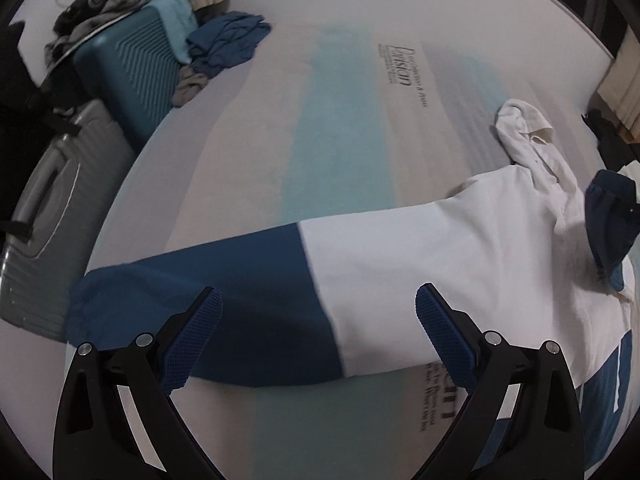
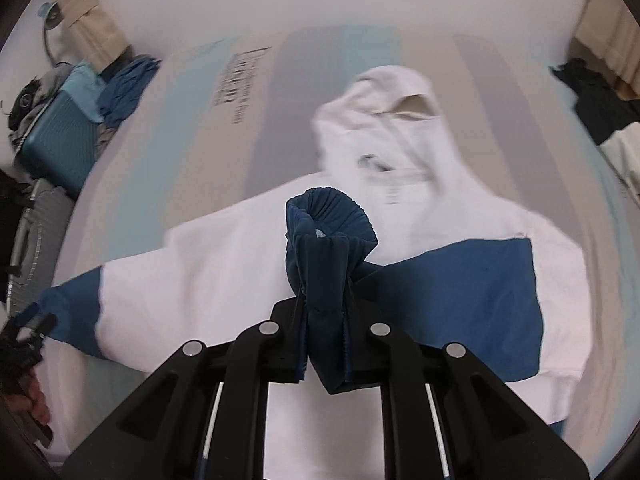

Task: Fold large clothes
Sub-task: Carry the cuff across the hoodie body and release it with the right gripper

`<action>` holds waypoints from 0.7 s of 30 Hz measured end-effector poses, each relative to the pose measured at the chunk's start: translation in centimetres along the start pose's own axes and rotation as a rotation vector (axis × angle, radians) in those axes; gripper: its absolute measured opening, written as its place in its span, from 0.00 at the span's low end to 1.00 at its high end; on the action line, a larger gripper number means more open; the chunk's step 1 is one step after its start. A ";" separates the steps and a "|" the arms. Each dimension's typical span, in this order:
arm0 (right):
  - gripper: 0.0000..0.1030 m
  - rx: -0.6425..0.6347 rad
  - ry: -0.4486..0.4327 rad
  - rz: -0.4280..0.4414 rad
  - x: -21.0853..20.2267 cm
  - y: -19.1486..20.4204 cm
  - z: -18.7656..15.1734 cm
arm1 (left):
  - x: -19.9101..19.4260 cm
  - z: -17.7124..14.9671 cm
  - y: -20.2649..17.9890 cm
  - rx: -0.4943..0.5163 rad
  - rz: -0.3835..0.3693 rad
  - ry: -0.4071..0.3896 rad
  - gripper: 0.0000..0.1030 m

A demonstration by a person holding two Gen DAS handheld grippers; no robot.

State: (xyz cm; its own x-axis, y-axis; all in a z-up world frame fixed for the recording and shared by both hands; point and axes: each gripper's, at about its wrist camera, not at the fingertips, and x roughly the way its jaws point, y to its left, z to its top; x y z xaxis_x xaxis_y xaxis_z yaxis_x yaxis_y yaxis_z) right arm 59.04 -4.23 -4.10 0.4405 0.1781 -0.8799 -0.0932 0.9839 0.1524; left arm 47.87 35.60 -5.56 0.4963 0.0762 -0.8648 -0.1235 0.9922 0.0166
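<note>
A white hoodie with blue sleeve ends [image 2: 240, 264] lies spread on the striped mattress [image 2: 224, 128], hood [image 2: 384, 108] towards the far end. My right gripper [image 2: 325, 300] is shut on the blue ribbed cuff [image 2: 332, 216] of the right sleeve and holds it lifted over the hoodie's chest. In the left wrist view my left gripper [image 1: 318, 312] is open just above the other sleeve [image 1: 248, 280], which lies flat and stretched to the left, its blue end [image 1: 160, 296] under the left finger. The lifted cuff shows at the right edge there [image 1: 608, 216].
A teal suitcase [image 1: 132, 68] with clothes piled on it and a grey suitcase [image 1: 40, 216] stand left of the mattress. A crumpled blue garment [image 1: 228, 40] lies at the far left corner. Dark and pale clothes [image 2: 600, 96] lie at the right edge.
</note>
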 end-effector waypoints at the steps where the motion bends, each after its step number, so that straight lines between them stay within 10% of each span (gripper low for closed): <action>1: 0.11 -0.009 0.005 0.014 0.4 1.3 -0.1 | 0.0 -0.3 0.6 -0.004 0.002 0.002 0.93; 21: 0.17 -0.277 0.114 -0.029 8.7 15.8 -5.0 | 2.6 -4.6 13.7 -0.084 0.036 0.001 0.93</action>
State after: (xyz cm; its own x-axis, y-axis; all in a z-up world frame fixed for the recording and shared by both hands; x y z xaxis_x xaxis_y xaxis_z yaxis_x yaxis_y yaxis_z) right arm 56.91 12.75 -11.56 0.3452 0.1313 -0.9293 -0.3284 0.9445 0.0115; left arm 43.51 48.94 -9.95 0.4894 0.1118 -0.8649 -0.2132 0.9770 0.0057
